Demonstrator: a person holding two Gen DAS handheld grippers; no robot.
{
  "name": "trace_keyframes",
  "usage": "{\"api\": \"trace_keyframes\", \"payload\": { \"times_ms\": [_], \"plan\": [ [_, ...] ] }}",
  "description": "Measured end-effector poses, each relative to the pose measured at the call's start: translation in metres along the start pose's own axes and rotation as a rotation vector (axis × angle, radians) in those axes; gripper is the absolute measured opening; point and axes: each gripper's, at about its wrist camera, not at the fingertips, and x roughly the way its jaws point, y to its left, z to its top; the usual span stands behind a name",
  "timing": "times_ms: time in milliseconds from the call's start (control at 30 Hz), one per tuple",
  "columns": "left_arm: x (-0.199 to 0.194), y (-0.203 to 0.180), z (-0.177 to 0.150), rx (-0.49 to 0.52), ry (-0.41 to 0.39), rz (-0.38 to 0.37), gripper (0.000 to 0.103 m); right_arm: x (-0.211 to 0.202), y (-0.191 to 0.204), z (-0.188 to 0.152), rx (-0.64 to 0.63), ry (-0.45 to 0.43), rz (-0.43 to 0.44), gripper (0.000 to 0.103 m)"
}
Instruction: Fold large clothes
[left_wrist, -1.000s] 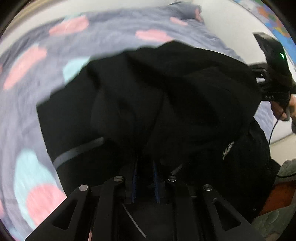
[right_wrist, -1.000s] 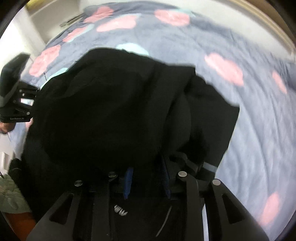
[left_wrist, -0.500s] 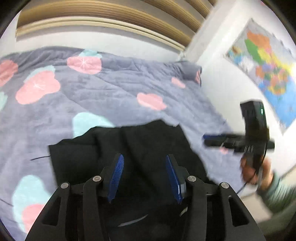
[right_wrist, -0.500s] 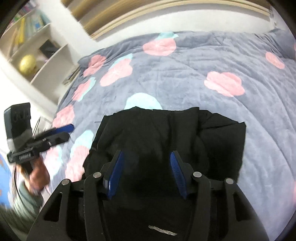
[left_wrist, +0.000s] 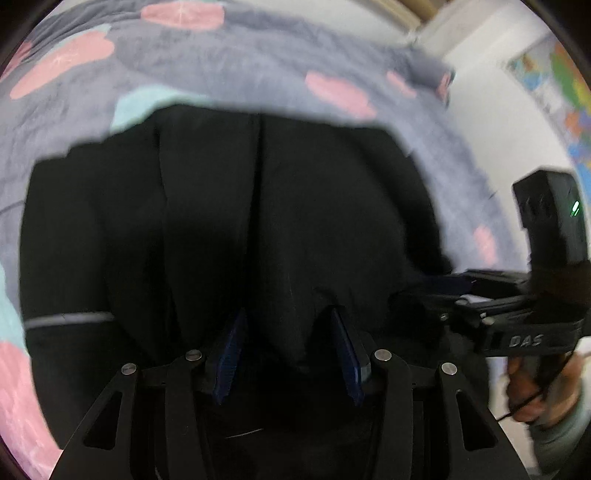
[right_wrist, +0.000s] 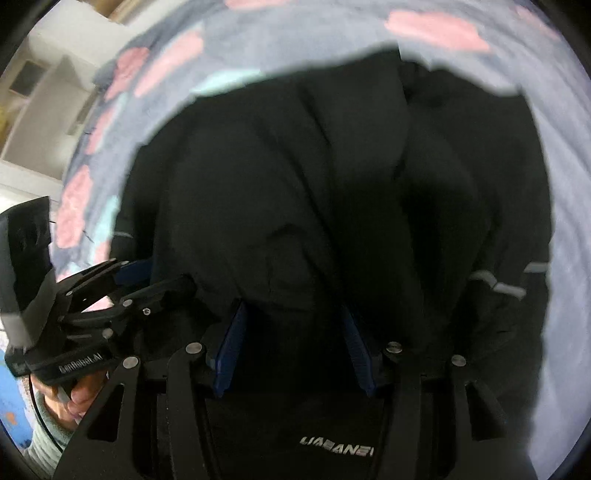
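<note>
Both claws, left (left_wrist: 286, 332) and right (right_wrist: 295, 332), spread wide over the black garment (left_wrist: 229, 221) mid-frame on the quilt (left_wrist: 258, 74), gripping nothing; risk of pinching several layers, dragging folds askew.

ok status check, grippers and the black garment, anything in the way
Left gripper open, right gripper open, both low over the cloth. Black garment bunched on the grey bedspread, nothing gripped. Nothing in the way.

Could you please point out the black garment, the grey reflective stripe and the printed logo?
black garment (left_wrist: 229, 206), left wrist view, middle panel.
grey reflective stripe (left_wrist: 70, 318), left wrist view, mid-stripe.
printed logo (right_wrist: 336, 449), right wrist view, lettering centre.
</note>
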Motion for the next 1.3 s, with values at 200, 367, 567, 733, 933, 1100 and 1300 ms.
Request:
{"api": "trace_keyframes", "payload": {
  "times_ms": [200, 367, 567, 733, 933, 1100, 1300],
  "plan": [
    [0.015, -0.013, -0.026, 0.082, -0.086, 0.122, 0.049, 0.022, 0.001, -0.017, -0.031, -0.084, -0.073, 0.055],
    [-0.015, -0.015, -0.024, 0.08, -0.139, 0.049, 0.049, -0.024, 0.006, -0.024, -0.046, -0.158, -0.011, 0.056],
    [-0.057, -0.015, -0.03, 0.073, -0.241, -0.051, 0.049, -0.052, -0.007, -0.007, -0.027, -0.273, -0.099, 0.056],
    [-0.016, 0.002, -0.047, 0.058, -0.159, 0.042, 0.049, 0.001, -0.029, 0.001, 0.037, -0.197, -0.112, 0.056],
    [-0.013, -0.01, -0.062, 0.106, -0.226, 0.107, 0.049, -0.002, -0.024, -0.017, 0.002, -0.266, -0.113, 0.056],
    [-0.07, -0.008, -0.089, 0.092, -0.323, 0.052, 0.049, -0.056, -0.034, -0.062, 0.049, -0.373, -0.045, 0.056],
    [-0.14, -0.008, -0.135, 0.105, -0.413, 0.107, 0.049, -0.133, -0.026, -0.129, 0.039, -0.491, -0.075, 0.056]
  ]
}}
